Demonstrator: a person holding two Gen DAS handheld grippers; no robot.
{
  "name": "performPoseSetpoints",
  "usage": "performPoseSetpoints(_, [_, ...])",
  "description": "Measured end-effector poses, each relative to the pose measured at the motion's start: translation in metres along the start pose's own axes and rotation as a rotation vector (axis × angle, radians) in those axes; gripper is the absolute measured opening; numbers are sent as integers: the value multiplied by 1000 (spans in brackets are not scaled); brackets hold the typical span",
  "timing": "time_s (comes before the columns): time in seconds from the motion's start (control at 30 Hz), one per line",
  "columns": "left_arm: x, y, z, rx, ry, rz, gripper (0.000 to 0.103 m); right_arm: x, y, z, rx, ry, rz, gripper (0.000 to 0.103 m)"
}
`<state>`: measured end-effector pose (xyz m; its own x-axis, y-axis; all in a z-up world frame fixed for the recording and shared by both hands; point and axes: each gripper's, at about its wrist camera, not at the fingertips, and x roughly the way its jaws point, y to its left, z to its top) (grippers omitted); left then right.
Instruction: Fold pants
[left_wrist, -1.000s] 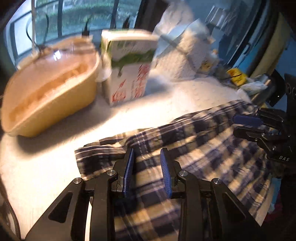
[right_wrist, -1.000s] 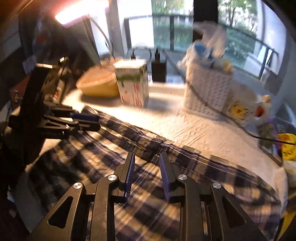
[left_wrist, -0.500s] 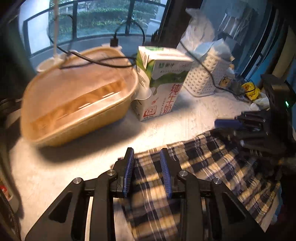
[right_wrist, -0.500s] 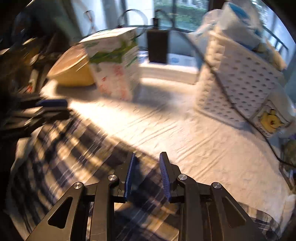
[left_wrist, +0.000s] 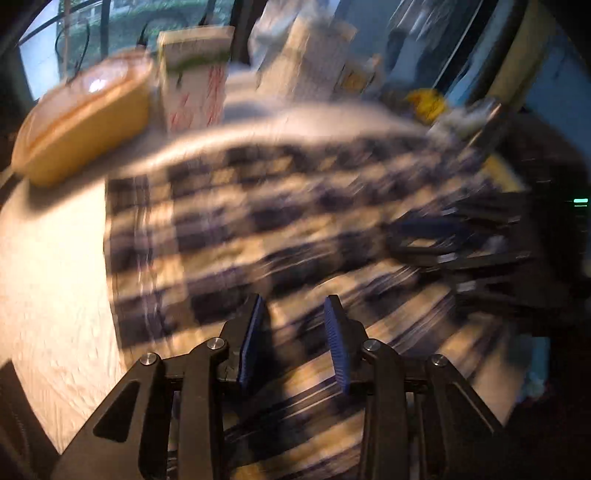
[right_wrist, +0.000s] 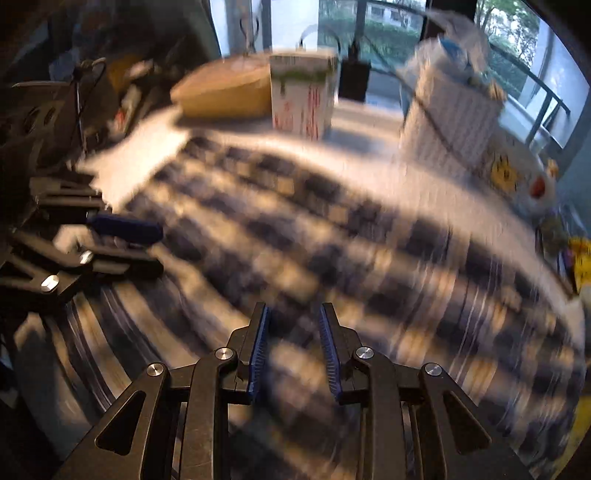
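Left gripper (left_wrist: 293, 339) low over pants (left_wrist: 295, 221), jaws just opening wider, gap clear, nothing pinched. Right gripper (right_wrist: 294, 345) likewise parted, empty, above same cloth. Plaid pants spread flat on table (left_wrist: 48, 266), long axis running across both views, between grippers. Beyond: carton (right_wrist: 301, 99), tub (left_wrist: 85, 114), basket (right_wrist: 448, 118). Heavy blur.

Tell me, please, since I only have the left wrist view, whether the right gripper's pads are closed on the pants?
Observer: They do not look closed. In its own view the right gripper has its pads apart, and the plaid pants show through the gap, though the picture is blurred.
Operator: Is anything hidden behind the milk carton?
Observer: Yes, a black box stands just behind it, towards the window.
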<state>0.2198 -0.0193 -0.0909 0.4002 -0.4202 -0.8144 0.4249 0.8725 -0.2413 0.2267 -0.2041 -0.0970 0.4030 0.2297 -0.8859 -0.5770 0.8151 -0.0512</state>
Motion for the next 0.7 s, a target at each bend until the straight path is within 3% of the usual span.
performPoseSetpoints(0.13, [-6, 10, -2, -29, -19, 52, 34, -11, -7, -27, -10, -27, -57, 29])
performPoseSetpoints(0.23, [-15, 23, -5, -86, -32, 176, 34, -25, -35, -45, 61, -42, -134, 29])
performPoseSetpoints(0.27, [-21, 27, -6, -104, -44, 186, 34, -29, -44, -47, 95, -46, -159, 29])
performPoseSetpoints(0.33, [-39, 30, -13, -130, -85, 145, 34, -44, -60, -57, 167, -69, -203, 29])
performPoseSetpoints(0.43, [-64, 4, -27, -95, -147, 89, 34, -71, -66, -76, 236, -124, -153, 29])
performPoseSetpoints(0.7, [-62, -65, -58, -38, -125, -19, 34, -93, -3, -93, 139, -168, -2, 30])
